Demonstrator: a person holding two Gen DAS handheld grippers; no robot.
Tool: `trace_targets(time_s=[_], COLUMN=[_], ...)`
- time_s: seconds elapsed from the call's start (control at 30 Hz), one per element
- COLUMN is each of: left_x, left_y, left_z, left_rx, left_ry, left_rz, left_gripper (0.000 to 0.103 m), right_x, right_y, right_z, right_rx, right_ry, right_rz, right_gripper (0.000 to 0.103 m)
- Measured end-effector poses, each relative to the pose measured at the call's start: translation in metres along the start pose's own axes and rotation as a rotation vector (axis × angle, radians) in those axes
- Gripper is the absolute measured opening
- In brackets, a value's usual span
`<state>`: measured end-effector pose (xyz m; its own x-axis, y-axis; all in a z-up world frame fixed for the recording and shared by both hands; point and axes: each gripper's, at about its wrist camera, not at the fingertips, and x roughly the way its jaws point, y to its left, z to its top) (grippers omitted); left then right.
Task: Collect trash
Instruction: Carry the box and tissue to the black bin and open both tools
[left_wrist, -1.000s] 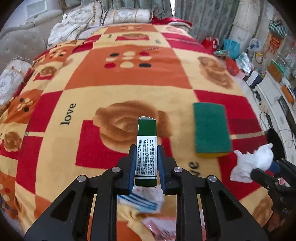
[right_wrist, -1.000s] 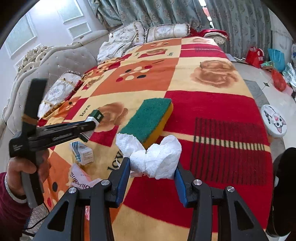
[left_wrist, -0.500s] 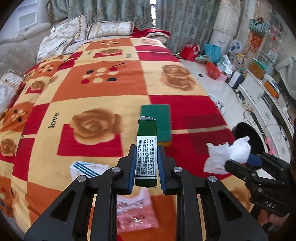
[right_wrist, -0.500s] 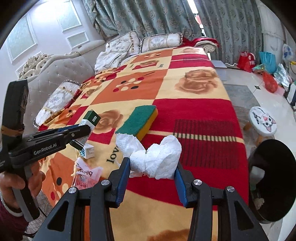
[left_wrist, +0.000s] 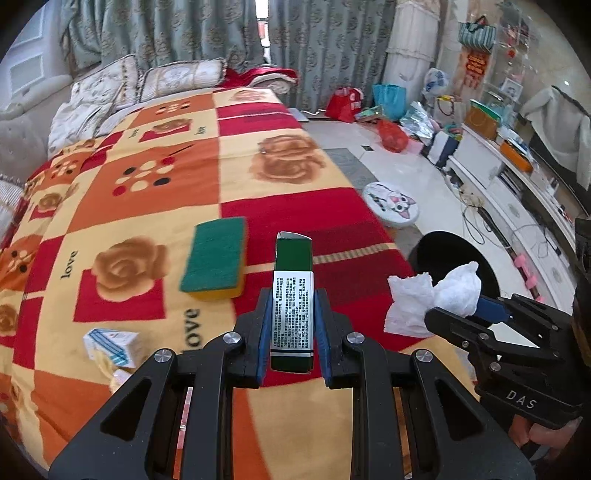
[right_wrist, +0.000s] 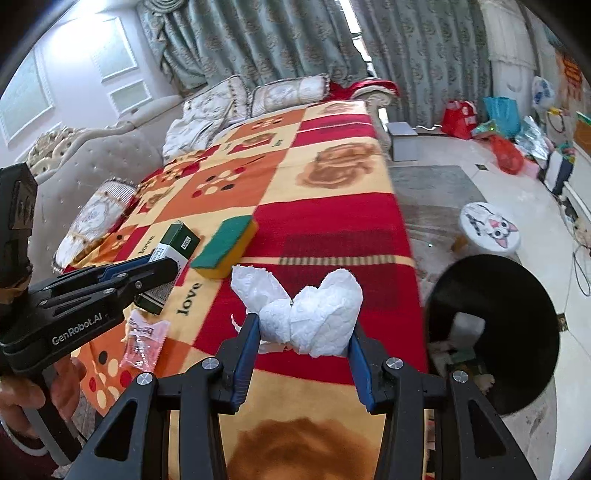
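Note:
My left gripper (left_wrist: 291, 317) is shut on a slim green box (left_wrist: 293, 295) with a silver printed label, held above the patterned blanket; the same green box (right_wrist: 173, 254) shows at the left of the right wrist view. My right gripper (right_wrist: 301, 332) is shut on a crumpled white tissue (right_wrist: 306, 314), and that tissue (left_wrist: 432, 299) hangs near the bed's right edge. A black trash bin (right_wrist: 495, 332) stands on the floor beside the bed, with trash inside. On the blanket lie a blue-and-white box (left_wrist: 110, 347) and a pink wrapper (right_wrist: 144, 343).
A green-and-yellow sponge (left_wrist: 216, 264) lies mid-blanket. A round cat-face stool (left_wrist: 391, 205) stands on the floor beyond the bin. Bags and clutter line the far wall, cables and a white cabinet (left_wrist: 491, 181) the right. Pillows sit at the bed's head.
Both grippers have swung rightward toward the bed's edge, still gripping the box and the tissue. The black bin and stool have come into view; the sponge has slid left.

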<state>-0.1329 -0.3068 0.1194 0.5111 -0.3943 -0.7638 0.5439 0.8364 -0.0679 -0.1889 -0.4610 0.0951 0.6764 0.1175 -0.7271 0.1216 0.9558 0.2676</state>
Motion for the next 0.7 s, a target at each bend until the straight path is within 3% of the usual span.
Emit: trace_targets(time_s=[0.7], left_x=[0.038], left_y=[-0.105], left_z=[0.018], left_rx=[0.130], left_ry=[0.023], left_rz=[-0.094], left_gripper=[0.019], right_x=[-0.039], right_y=[-0.094], right_z=[-0.014], right_rx=[0.165], right_ry=[-0.036], right_rz=[-0.119], right_gripper=[0.044])
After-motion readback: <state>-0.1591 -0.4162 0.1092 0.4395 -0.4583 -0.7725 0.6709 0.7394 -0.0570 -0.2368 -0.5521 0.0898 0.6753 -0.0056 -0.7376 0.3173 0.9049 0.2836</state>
